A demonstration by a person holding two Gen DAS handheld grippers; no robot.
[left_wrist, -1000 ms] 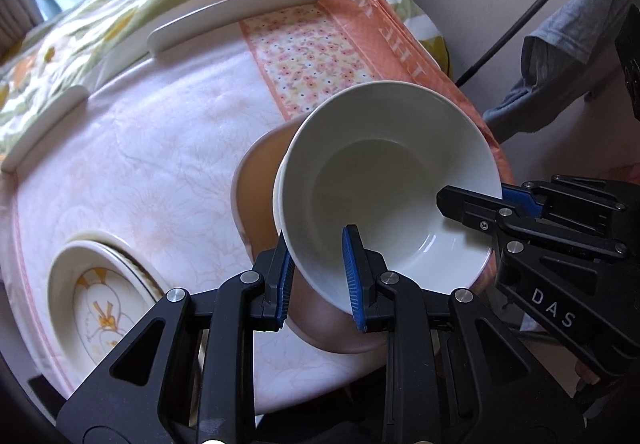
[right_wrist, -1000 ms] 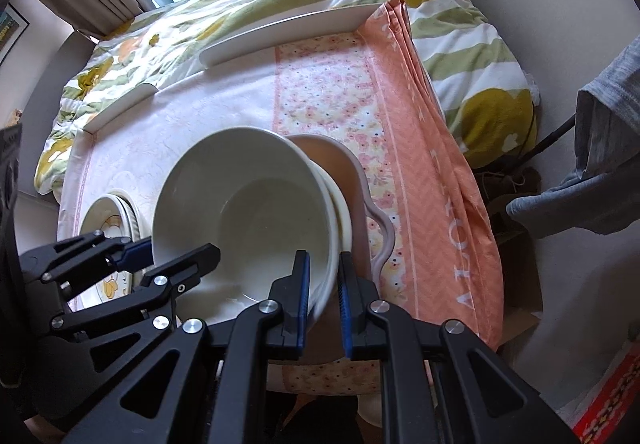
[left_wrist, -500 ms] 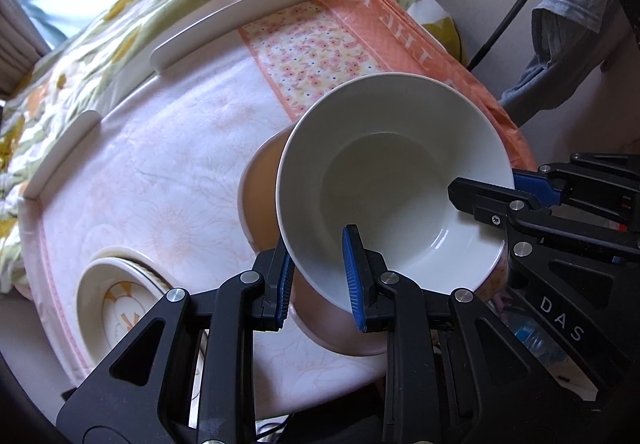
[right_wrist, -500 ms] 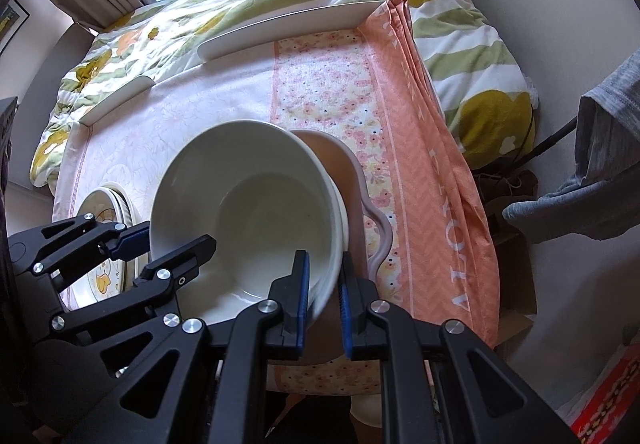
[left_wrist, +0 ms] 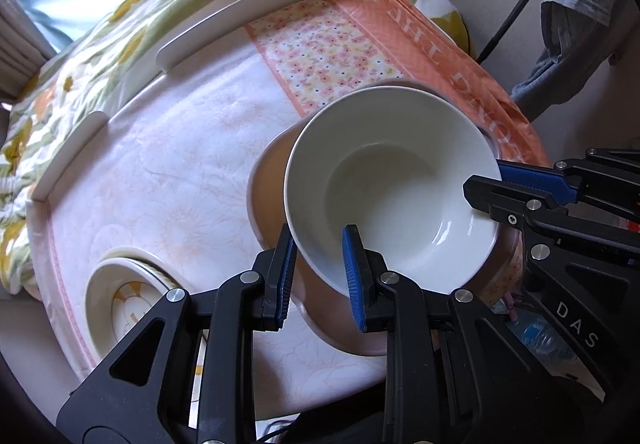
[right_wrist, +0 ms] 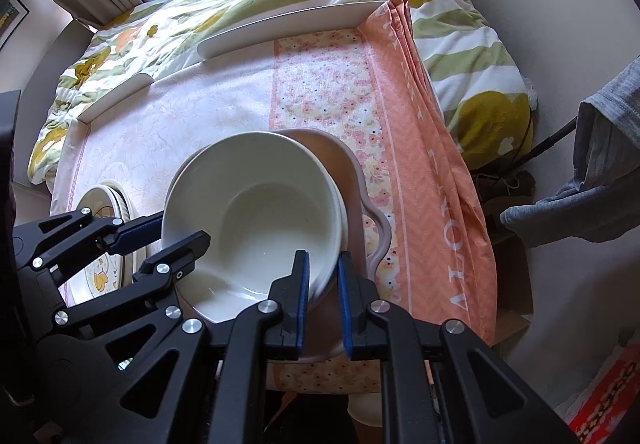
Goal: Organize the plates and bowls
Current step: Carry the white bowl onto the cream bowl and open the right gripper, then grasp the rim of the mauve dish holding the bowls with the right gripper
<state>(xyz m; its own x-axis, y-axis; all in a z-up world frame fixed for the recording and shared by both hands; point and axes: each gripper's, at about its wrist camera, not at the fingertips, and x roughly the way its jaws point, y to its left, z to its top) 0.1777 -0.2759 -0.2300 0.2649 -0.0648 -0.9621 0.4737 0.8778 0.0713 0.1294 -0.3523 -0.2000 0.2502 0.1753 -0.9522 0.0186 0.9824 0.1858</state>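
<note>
Item one, white bowl [left_wrist: 394, 180]: held up and tilted over the pink dish [left_wrist: 272, 180], my left gripper [left_wrist: 318, 264] pinching its near rim, one finger inside and one outside the wall; my right gripper [right_wrist: 323, 280] clamps the opposite rim the same way, and there a second white rim shows just under the first, so I judge it may be two nested bowls, though I cannot tell for sure. Item two, pink dish with a wavy handle: sitting on the desk [left_wrist: 160, 172] at its near edge, partly on the flowered orange cloth [right_wrist: 320, 100]; whether the bowl's base touches it is hidden. Item three, stack of patterned plates [left_wrist: 120, 304]: at the left near corner of the desk, already piled, well apart from the bowl. Status, as a judgement: plates gathered, bowl in transit and not yet set down; what is left is to seat it in the pink dish or beside it and let go with both hands. No other loose crockery visible on the desk
</note>
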